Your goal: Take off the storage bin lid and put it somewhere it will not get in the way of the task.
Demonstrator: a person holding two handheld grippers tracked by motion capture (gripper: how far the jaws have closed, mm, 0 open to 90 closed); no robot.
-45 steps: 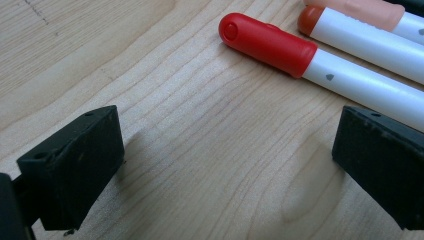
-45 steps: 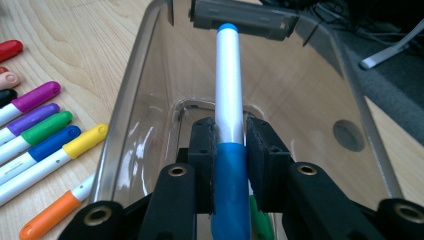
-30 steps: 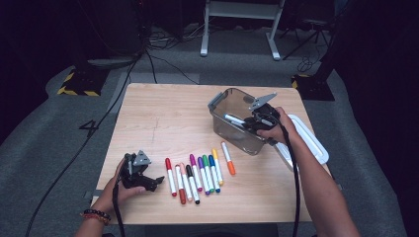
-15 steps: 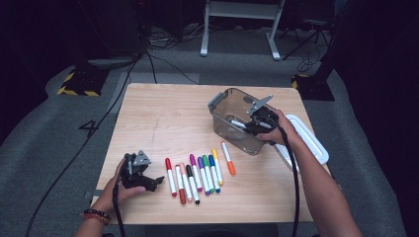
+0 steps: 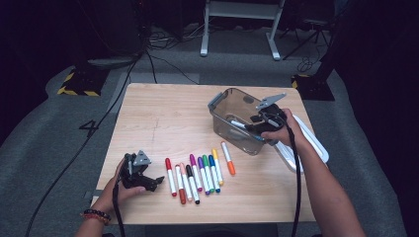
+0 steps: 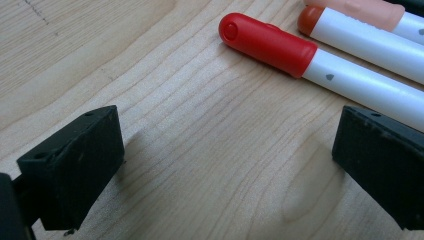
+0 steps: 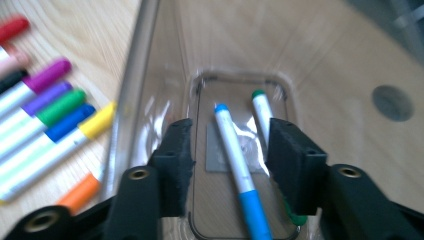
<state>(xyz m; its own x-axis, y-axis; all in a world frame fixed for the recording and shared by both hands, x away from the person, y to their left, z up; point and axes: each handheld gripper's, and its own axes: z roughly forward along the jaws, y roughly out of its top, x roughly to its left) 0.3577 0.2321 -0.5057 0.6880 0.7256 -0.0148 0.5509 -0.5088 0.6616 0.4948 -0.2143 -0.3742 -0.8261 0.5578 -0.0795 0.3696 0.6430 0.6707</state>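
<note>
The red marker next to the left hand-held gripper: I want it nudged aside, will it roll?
Probably: the red marker has a round, smooth barrel lying flat on the bare table. It looks stiff, likely light, and possibly slippery between pads.

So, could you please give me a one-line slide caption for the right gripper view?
Right gripper, jaws just opened, above the clear bin with a light-blue marker and a green marker lying inside.

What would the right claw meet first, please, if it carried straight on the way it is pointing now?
Probably the light blue marker lying between its open jaws in the clear bin, beside a green marker. The right claw points into the bin; how far above the marker it is remains unclear.
</note>
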